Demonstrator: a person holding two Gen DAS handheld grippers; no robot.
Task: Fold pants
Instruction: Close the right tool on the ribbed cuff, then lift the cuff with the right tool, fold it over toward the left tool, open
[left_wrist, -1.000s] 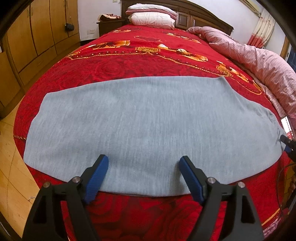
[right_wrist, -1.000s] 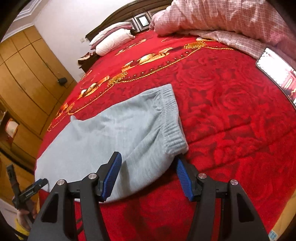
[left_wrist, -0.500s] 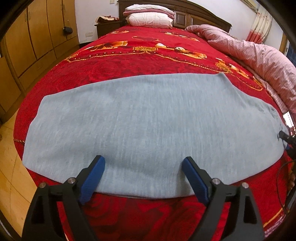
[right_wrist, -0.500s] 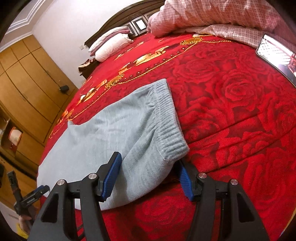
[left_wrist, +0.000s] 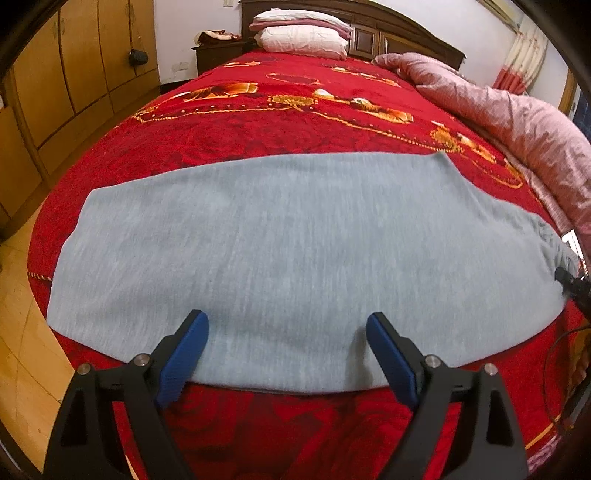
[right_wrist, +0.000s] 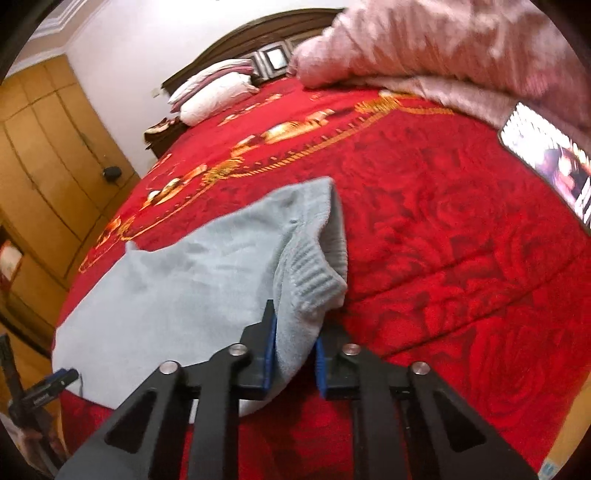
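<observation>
Since half a second ago, the right gripper (right_wrist: 293, 360) has gone from standing wide around the ribbed waistband corner to pinching it, and that corner now rises off the bed in a bunched fold. Its 2 blue pads sit close together with the grey knit squeezed between them, so the jaws are nearly closed on the cloth. The left gripper (left_wrist: 287, 354) has barely shifted: its 2 blue-padded fingers (left_wrist: 184, 354) are spread far apart, holding nothing, their tips resting at or just over the near edge of the fabric; whether they touch it cannot be told.

The grey pants (left_wrist: 295, 258) lie flat across the foot of the bed, spread sideways on the red rose-patterned blanket (left_wrist: 295, 122), with the leg end toward the left side of the left wrist view and the waistband (right_wrist: 314, 273) toward the right. In the right wrist view the lifted waistband is blurred by motion, and the rest of the pants lies flat behind it.

A pink quilt (left_wrist: 517, 125) is heaped along the right side of the bed. A lit phone screen (right_wrist: 546, 162) lies on the blanket near that quilt. White pillows (left_wrist: 303, 37) are stacked against the dark headboard, and wooden wardrobes (left_wrist: 74, 74) line the left wall.
</observation>
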